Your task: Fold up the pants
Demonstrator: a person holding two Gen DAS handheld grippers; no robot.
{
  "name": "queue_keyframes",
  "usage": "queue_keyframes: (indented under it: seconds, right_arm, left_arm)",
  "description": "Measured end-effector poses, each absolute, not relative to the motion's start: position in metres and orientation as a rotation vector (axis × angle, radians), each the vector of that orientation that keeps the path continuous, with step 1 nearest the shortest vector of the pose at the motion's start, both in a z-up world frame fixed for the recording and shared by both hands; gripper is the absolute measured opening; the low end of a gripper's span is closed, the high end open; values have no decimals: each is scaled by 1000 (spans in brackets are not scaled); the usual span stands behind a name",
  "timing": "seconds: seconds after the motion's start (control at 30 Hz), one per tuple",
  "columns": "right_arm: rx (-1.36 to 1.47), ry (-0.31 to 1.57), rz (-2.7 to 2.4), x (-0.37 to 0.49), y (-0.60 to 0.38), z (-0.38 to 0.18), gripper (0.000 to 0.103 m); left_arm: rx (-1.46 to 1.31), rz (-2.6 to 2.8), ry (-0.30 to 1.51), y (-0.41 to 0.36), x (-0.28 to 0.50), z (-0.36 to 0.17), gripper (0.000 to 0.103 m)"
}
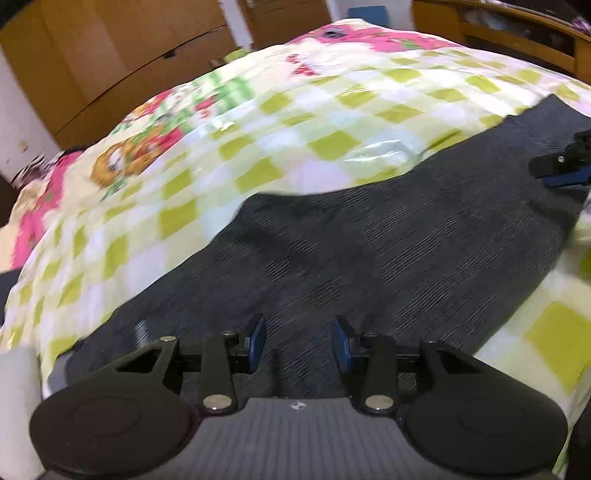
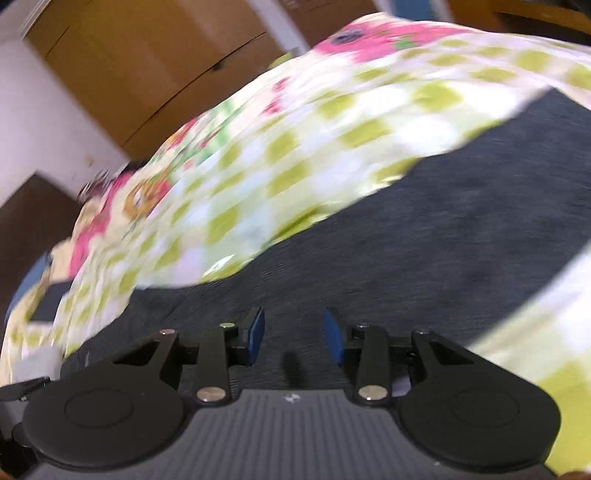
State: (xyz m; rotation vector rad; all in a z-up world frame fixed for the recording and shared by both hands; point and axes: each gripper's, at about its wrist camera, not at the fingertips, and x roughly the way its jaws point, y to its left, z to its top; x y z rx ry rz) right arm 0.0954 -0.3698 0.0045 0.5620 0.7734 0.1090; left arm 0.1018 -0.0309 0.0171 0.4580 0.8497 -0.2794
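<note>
Both views are blurred, so fine details of the cloth cannot be read. The dark grey ribbed pants (image 1: 369, 236) are spread flat on a bed covered with a quilt checked in lime green and white with pink flower prints (image 1: 280, 122). The near end of the pants is hidden under the left gripper (image 1: 299, 341), and their right end is cut off by the frame edge in the right wrist view. Waistband and legs cannot be told apart.

The 2 blue-padded fingers (image 1: 258, 341) of the left gripper are seen apart, with only the pants fabric below the gap and nothing clamped. The fingers (image 2: 256, 334) of the right gripper (image 2: 294, 334) are also apart and empty. In the left wrist view the right gripper (image 1: 565, 166) is seen at the right edge, over the far part of the pants; whether it touches the cloth cannot be told.

The far edge of the pants runs diagonally across the quilt, and a wide free area of quilt is left beyond it. A strip of quilt is also free on the right side of the pants.

Behind the bed brown wooden wardrobe doors (image 1: 110, 55) are seen, and a wooden headboard shelf (image 1: 517, 33) at the upper right. A white object (image 1: 16, 398) is cut off at the lower left and cannot be identified.
</note>
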Motion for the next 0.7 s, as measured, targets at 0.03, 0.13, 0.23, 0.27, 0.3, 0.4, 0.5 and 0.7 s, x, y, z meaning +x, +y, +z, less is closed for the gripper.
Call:
queue_keyframes:
  seconds: [0.03, 0.13, 0.23, 0.27, 0.3, 0.4, 0.5, 0.7]
  right_arm:
    - [576, 769, 94, 92, -381, 2, 37]
    - [660, 744, 59, 80, -411, -5, 36]
    - [723, 699, 11, 74, -433, -8, 36]
    - [731, 681, -7, 72, -440, -8, 36]
    - [737, 665, -27, 71, -448, -9, 36]
    - [760, 628, -94, 68, -470, -10, 36]
    - [786, 589, -183, 63, -497, -13, 39]
    - [930, 540, -239, 56, -536, -28, 38]
  left_arm:
    - [464, -289, 850, -39, 105, 16, 53]
    - [478, -316, 854, -60, 111, 13, 53]
    - [475, -343, 855, -78, 116, 10, 53]
    - [472, -352, 854, -83, 118, 9, 53]
    - [470, -362, 855, -88, 119, 8, 53]
    - [476, -389, 863, -106, 122, 1, 53]
    - [489, -411, 866, -119, 126, -5, 53]
    - [507, -434, 857, -138, 131, -10, 53]
